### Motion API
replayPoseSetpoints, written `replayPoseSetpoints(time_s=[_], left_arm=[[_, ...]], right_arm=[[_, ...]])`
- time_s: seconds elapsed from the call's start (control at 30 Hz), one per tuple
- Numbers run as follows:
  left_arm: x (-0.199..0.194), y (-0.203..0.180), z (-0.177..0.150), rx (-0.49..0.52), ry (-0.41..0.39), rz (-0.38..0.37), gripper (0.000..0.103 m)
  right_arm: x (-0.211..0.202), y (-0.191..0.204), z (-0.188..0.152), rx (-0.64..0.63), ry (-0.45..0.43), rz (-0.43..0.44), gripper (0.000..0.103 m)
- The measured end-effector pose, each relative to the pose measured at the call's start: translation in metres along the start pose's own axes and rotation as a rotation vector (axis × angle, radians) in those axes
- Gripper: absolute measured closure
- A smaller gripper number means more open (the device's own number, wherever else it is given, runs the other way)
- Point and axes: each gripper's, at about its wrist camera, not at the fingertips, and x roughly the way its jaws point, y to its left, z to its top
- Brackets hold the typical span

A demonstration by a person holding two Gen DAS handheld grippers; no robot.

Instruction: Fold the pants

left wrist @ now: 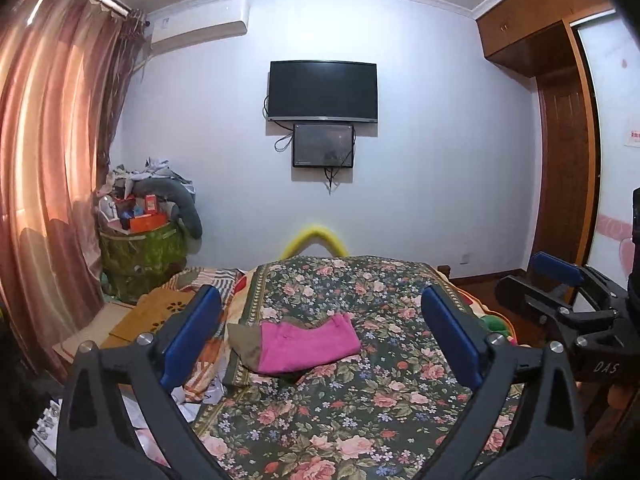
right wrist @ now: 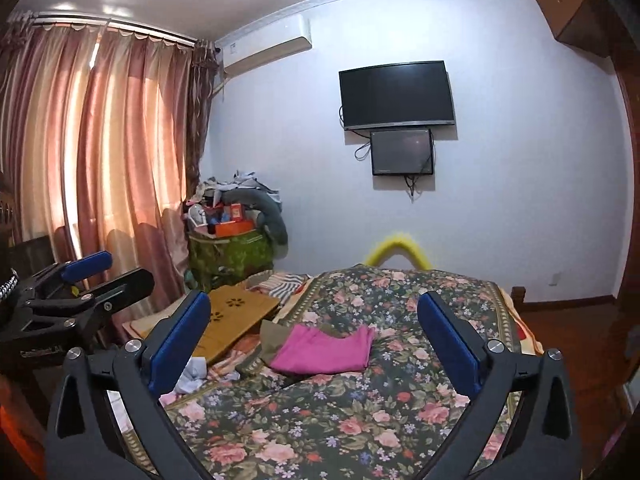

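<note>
Folded pink pants [left wrist: 306, 342] lie on the floral bedspread [left wrist: 360, 420] at mid-bed, on top of an olive garment [left wrist: 244, 344]. They also show in the right wrist view [right wrist: 326, 350]. My left gripper [left wrist: 320, 320] is open and empty, held above the near part of the bed, short of the pants. My right gripper [right wrist: 314, 322] is open and empty, likewise held back from the pants. Each gripper shows at the edge of the other's view: the right gripper [left wrist: 560, 280] and the left gripper [right wrist: 84, 276].
A wooden lap tray [right wrist: 236, 312] and loose clothes lie at the bed's left side. A green hamper [left wrist: 140, 256] piled with things stands by the curtain [left wrist: 52, 168]. A TV [left wrist: 322, 90] hangs on the far wall. A wardrobe [left wrist: 560, 160] stands right.
</note>
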Motion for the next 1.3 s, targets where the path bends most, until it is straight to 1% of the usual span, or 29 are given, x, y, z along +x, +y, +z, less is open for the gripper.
replayPoseSetpoints(time_s=[0.27, 0.43, 1.3], left_arm=[[-0.003, -0.001, -0.003, -0.002, -0.01, 0.012, 0.001], [-0.004, -0.003, -0.004, -0.003, -0.014, 0.005, 0.001], [0.008, -0.003, -0.01, -0.009, 0.014, -0.005, 0.0]], right_arm=[[-0.004, 0.0, -0.003, -0.015, 0.004, -0.009, 0.0], [-0.009, -0.001, -0.006, -0.009, 0.001, -0.009, 0.0], [-0.012, -0.005, -0.004, -0.005, 0.019, -0.018, 0.0]])
